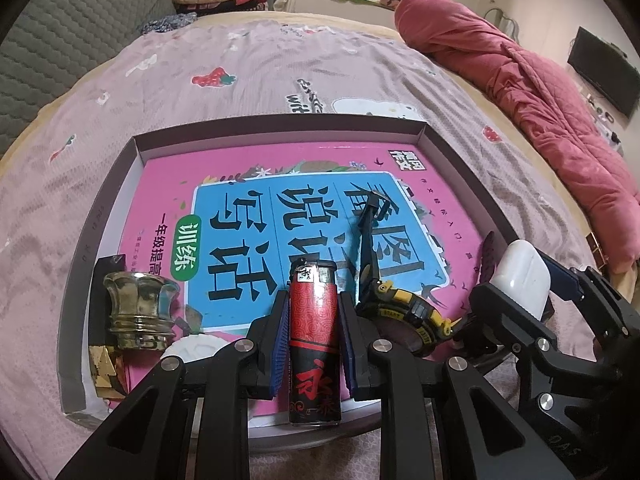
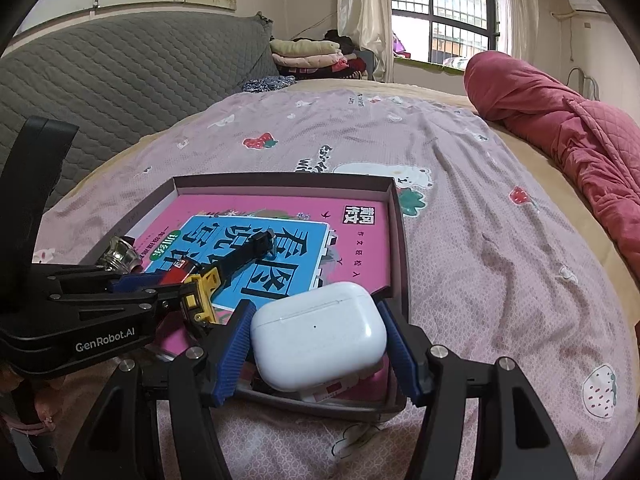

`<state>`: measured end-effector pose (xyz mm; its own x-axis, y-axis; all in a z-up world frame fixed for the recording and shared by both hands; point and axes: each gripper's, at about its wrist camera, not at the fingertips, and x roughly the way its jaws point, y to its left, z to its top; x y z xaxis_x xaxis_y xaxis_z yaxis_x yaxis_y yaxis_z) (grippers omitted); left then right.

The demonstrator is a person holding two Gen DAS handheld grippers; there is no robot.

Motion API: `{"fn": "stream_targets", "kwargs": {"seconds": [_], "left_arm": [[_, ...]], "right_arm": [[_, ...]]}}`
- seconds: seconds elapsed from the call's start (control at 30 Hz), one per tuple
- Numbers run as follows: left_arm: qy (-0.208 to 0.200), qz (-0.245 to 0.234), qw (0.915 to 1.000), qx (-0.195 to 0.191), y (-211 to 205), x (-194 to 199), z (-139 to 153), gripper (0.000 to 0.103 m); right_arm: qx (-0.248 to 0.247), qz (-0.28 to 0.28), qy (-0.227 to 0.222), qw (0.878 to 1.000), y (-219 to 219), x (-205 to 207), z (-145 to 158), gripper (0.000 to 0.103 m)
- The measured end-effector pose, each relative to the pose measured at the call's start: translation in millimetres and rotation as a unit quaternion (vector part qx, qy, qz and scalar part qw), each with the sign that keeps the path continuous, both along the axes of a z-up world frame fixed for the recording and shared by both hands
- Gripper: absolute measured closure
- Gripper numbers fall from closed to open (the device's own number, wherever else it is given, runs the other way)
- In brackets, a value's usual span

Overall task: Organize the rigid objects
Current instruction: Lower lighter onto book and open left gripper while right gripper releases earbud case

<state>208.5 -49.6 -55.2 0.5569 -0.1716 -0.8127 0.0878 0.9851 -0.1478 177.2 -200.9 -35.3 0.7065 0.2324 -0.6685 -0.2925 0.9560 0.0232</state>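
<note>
Standing between left fingers (image 1: 280,328): lighter (image 1: 314,344) (earbud case (image 2: 320,336) between right ones).

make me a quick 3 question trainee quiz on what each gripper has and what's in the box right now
1. True or false: the left gripper has its jaws closed on the lighter.
2. What does the right gripper hold?
A. the watch
B. the white earbud case
C. the brass cup
3. Fill in: the watch lies on the pink ____ inside the box.

Key
1. True. The blue pads press both sides of the red and black lighter.
2. B. The earbud case sits between its pads, over the box's near right corner.
3. Book. The book covers most of the box floor; the brass cup stands at its near left.
</note>
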Motion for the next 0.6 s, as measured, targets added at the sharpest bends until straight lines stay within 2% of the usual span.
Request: {"fn": "stream_targets", "kwargs": {"seconds": [0.6], "left_arm": [[-0.004,0.026,0.9997,-0.001,11.1,5.0,-1.2,0.08]], "right_arm": [[0.01,-0.009,0.005,1.0,-6.6,2.0,-0.6,0.041]]}}
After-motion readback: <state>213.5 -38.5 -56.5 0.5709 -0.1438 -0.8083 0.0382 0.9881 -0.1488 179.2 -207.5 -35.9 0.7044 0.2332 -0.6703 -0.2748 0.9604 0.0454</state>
